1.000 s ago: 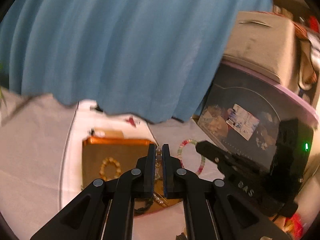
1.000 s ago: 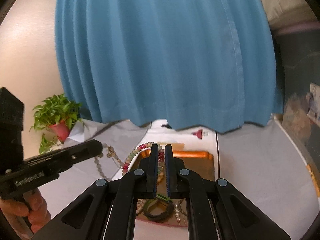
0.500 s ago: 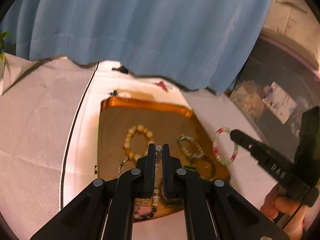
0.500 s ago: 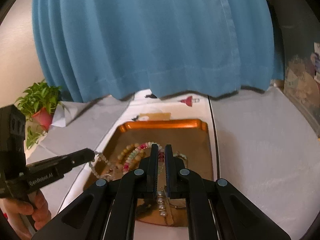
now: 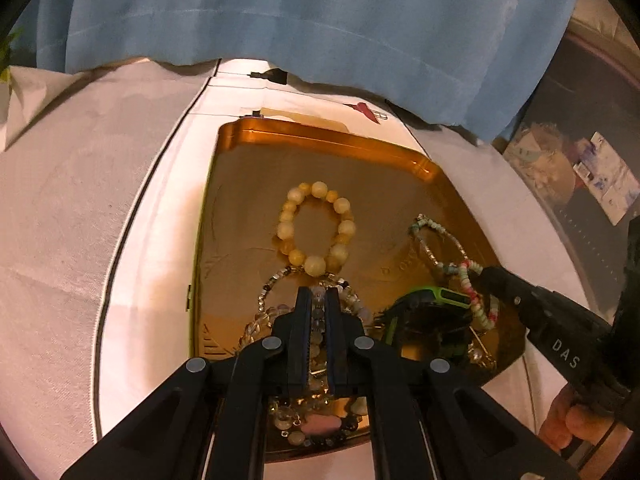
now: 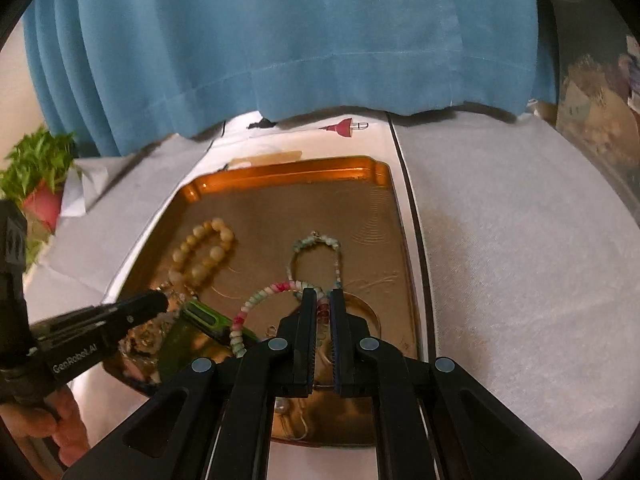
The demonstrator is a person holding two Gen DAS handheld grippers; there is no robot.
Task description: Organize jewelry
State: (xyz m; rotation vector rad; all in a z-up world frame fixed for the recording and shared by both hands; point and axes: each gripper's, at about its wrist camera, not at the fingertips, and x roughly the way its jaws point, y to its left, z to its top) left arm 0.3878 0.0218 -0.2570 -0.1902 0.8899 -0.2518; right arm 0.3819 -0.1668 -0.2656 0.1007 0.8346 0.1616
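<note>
A copper tray point(image 5: 320, 136) point(image 6: 280, 172) lies on white cloth and holds several bracelets. A yellow bead bracelet point(image 5: 316, 228) point(image 6: 202, 252) lies in its middle. My left gripper point(image 5: 319, 300) is shut on a clear bead strand point(image 5: 318, 314), low over the tray's near part. My right gripper point(image 6: 323, 300) is shut on a pink, white and green bead bracelet point(image 6: 256, 306) point(image 5: 476, 296), low over the tray. A pale green bead bracelet point(image 6: 316, 248) point(image 5: 436, 240) and a green-and-black band point(image 6: 204, 316) point(image 5: 436, 296) lie in the tray.
A blue curtain point(image 5: 320, 20) hangs behind the table. A potted plant point(image 6: 38, 176) stands at the left. A dark bin point(image 5: 592, 176) stands at the right. A small red object point(image 6: 344, 127) lies on the cloth behind the tray.
Both grippers have come down from above the table to just over the tray, each still carrying its bead strand, which now touches the tray.
</note>
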